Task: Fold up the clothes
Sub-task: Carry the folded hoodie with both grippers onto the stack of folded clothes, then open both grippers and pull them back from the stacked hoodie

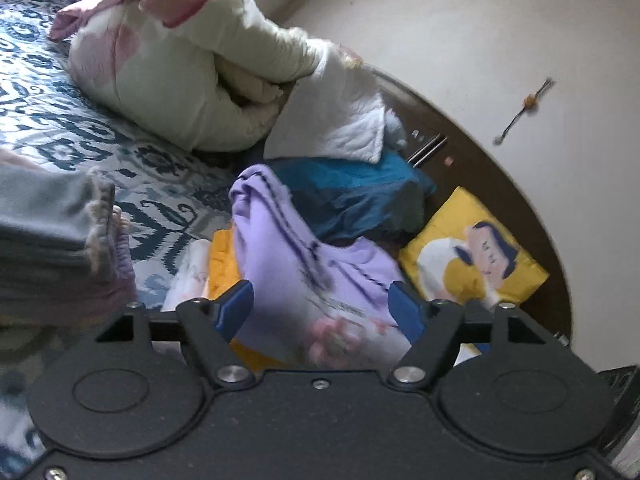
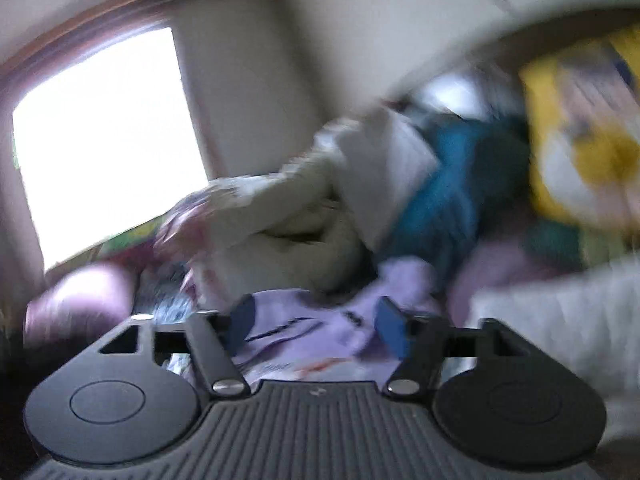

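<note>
Several clothes, lilac garment [image 1: 320, 272] topmost, heap on bedspread [image 1: 48, 120].

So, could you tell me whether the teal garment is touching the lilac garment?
Touching. In the left wrist view the teal garment lies directly against the raised fold of the lilac garment, with no gap between them.

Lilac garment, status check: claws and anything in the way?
Left claw open, right claw open. Lilac garment between both, unpinched. Teal cloth heaped behind.
</note>
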{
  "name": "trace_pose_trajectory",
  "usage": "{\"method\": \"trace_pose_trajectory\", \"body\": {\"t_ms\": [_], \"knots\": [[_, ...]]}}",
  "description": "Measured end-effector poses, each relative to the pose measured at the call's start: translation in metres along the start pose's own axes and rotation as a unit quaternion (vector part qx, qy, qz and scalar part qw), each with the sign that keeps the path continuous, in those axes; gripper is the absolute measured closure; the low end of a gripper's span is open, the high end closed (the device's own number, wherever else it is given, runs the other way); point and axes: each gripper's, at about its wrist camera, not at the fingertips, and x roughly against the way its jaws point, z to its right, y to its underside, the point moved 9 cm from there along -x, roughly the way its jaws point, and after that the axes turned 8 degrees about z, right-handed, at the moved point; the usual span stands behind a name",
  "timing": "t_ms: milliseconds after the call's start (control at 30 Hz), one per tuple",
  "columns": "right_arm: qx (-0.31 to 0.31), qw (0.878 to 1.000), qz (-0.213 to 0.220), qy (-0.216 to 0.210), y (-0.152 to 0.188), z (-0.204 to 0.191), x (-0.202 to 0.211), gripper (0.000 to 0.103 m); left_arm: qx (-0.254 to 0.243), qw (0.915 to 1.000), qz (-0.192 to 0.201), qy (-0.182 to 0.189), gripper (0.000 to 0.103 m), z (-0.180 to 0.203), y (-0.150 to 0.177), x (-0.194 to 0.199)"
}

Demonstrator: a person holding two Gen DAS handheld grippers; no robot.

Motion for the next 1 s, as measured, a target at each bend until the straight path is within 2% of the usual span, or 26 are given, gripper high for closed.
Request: {"method": "trace_pose_trajectory", "body": {"t_ms": [67,133,167,200,267,333,400,467,600,633,667,767,867,1000], "knots": [[0.053,0.999,0.0,0.006,0.002,-0.012,-0.003,0.049,-0.001,1.0,0.006,0.008,0.029,0.012,0.004,0.019],[0.034,0.999,-0.024,0.007,0.004,-0.009,-0.004,0.047,-0.022,0.9997,0.005,0.004,0.027,0.026,0.008,0.036],[0.016,0.999,-0.037,0.0,0.003,-0.006,0.001,0.042,-0.04,0.9992,0.003,-0.003,0.019,0.032,0.01,0.044],[-0.002,0.999,-0.051,-0.006,0.003,-0.004,0.007,0.032,-0.062,0.998,0.001,-0.012,0.01,0.04,0.013,0.053],[-0.022,0.997,-0.078,-0.01,0.002,0.0,0.022,0.025,-0.108,0.9936,-0.01,-0.033,0.004,0.053,0.019,0.062],[-0.036,0.994,-0.103,-0.01,0.0,0.002,0.043,0.017,-0.159,0.9851,-0.027,-0.061,0.003,0.066,0.026,0.065],[-0.04,0.992,-0.121,-0.007,-0.003,0.003,0.063,0.002,-0.204,0.9745,-0.038,-0.086,0.003,0.078,0.032,0.067],[-0.035,0.991,-0.132,-0.002,-0.006,0.003,0.08,0.001,-0.255,0.9589,-0.039,-0.118,0.0,0.09,0.038,0.068],[-0.003,0.986,-0.162,0.025,-0.014,0.001,0.095,0.0,-0.36,0.9146,-0.033,-0.182,0.0,0.114,0.048,0.071],[0.005,0.985,-0.168,0.033,-0.015,0.0,0.098,0.0,-0.37,0.9093,-0.035,-0.188,0.0,0.118,0.051,0.071],[0.014,0.984,-0.175,0.04,-0.017,-0.001,0.101,0.0,-0.371,0.9083,-0.037,-0.19,0.0,0.12,0.053,0.073],[0.027,0.982,-0.183,0.051,-0.021,-0.004,0.107,0.0,-0.347,0.9172,-0.033,-0.193,0.0,0.123,0.053,0.076],[0.031,0.979,-0.191,0.06,-0.022,-0.005,0.111,0.0,-0.333,0.9204,-0.031,-0.202,0.0,0.124,0.054,0.083],[0.038,0.976,-0.203,0.066,-0.019,-0.007,0.115,0.0,-0.342,0.9107,-0.016,-0.231,0.0,0.13,0.057,0.093]]}}
